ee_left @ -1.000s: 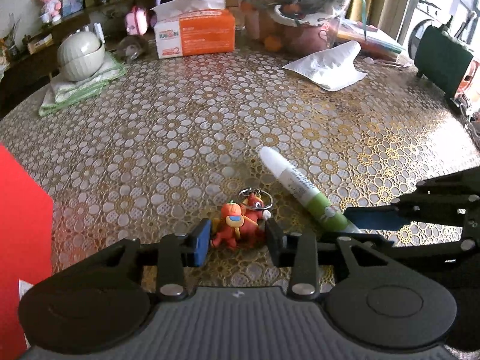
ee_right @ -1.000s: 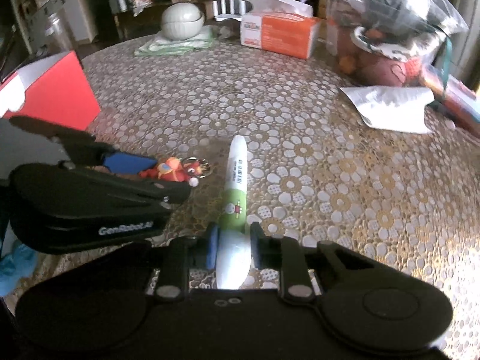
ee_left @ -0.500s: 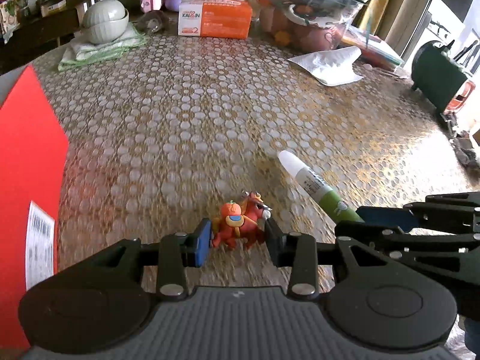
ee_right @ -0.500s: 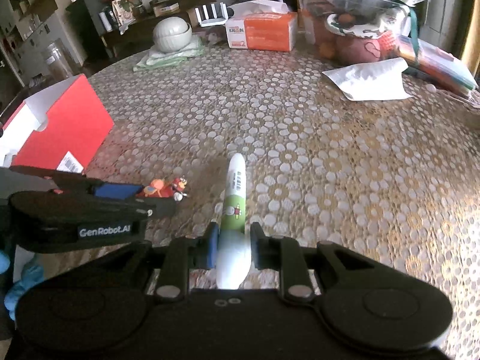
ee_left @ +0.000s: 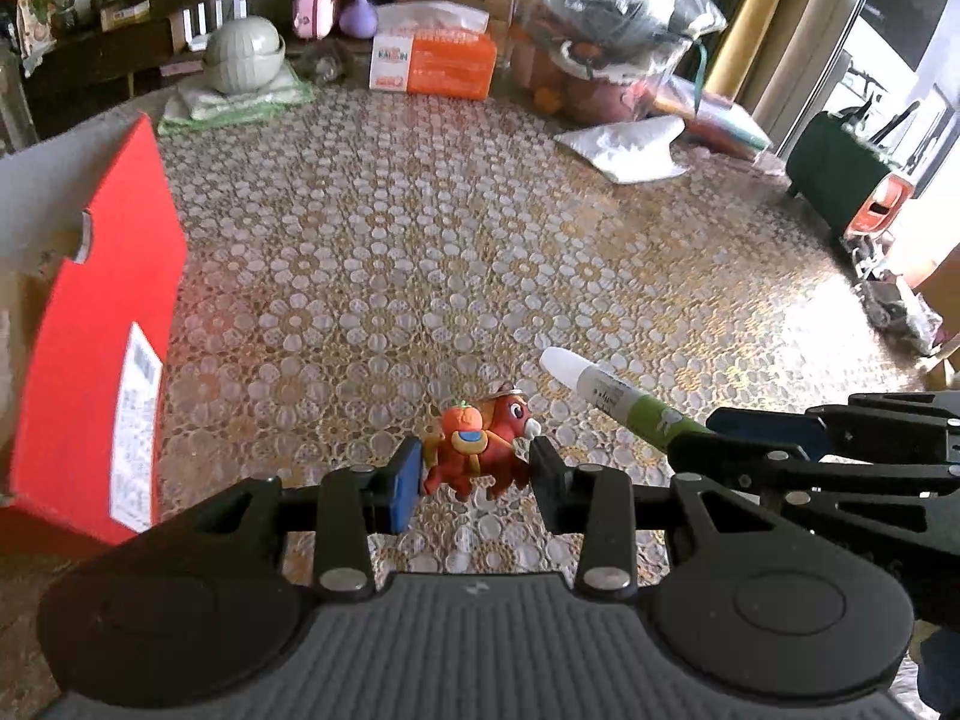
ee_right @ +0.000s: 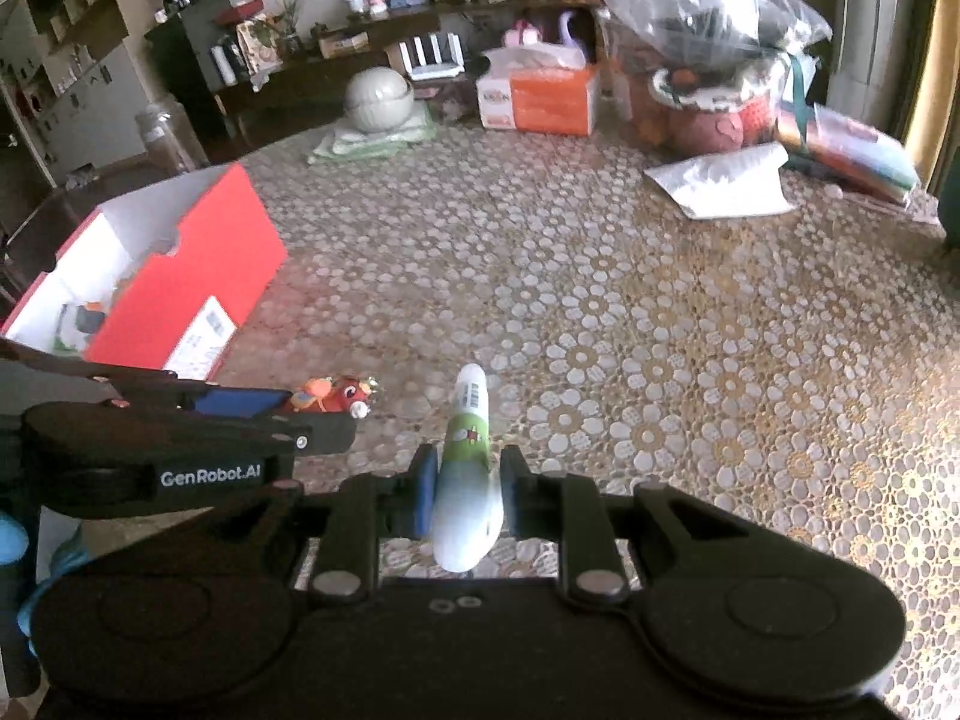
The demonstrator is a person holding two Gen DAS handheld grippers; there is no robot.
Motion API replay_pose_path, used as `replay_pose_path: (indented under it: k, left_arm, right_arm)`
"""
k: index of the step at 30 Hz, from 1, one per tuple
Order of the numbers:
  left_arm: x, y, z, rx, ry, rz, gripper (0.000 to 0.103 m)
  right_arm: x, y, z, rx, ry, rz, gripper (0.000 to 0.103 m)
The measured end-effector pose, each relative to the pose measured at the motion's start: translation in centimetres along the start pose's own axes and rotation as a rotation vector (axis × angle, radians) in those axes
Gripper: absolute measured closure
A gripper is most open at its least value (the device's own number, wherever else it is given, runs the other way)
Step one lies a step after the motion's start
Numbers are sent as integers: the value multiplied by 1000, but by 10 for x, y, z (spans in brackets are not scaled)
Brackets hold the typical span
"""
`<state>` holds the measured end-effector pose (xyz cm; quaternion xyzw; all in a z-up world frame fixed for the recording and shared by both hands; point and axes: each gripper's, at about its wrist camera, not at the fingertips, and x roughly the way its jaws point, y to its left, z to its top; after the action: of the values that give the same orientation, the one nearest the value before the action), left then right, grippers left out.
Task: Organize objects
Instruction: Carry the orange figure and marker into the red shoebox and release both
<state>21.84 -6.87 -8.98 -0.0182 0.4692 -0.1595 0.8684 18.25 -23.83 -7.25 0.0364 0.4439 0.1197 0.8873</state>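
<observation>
My left gripper [ee_left: 474, 474] is shut on a small red and orange toy keychain [ee_left: 480, 450] and holds it above the floral tablecloth. My right gripper [ee_right: 465, 489] is shut on a white and green tube [ee_right: 468, 450] that points forward. The tube also shows in the left wrist view [ee_left: 618, 399], and the keychain in the right wrist view [ee_right: 336, 394]. The two grippers are side by side, left of one another. An open red box [ee_right: 180, 288] with white inner walls stands to the left, with some items inside.
At the back of the table [ee_left: 420, 228] stand an orange tissue box [ee_left: 432, 60], a pale bowl on folded cloths [ee_left: 243, 54], a bagged fruit basket [ee_left: 606, 42] and a white paper sheet [ee_left: 630, 144]. A dark green object [ee_left: 840, 180] is at the far right.
Both grippers have risen and pulled back with their objects held. The red box has come further into view on the left.
</observation>
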Motion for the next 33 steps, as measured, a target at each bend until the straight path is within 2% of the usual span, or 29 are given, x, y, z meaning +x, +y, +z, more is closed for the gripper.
replay_pose_path:
  k: [19, 26, 33]
  left_arm:
    - [-103, 35, -10, 8, -125, -13, 66]
    - [-131, 64, -11, -7, -166, 3, 66]
    - [-155, 106, -15, -34, -196, 50, 66]
  right_arm:
    - [-68, 76, 10, -91, -108, 42, 82]
    - [-74, 111, 21, -131, -148, 43, 82]
    - [-70, 149, 36, -176, -172, 61, 82]
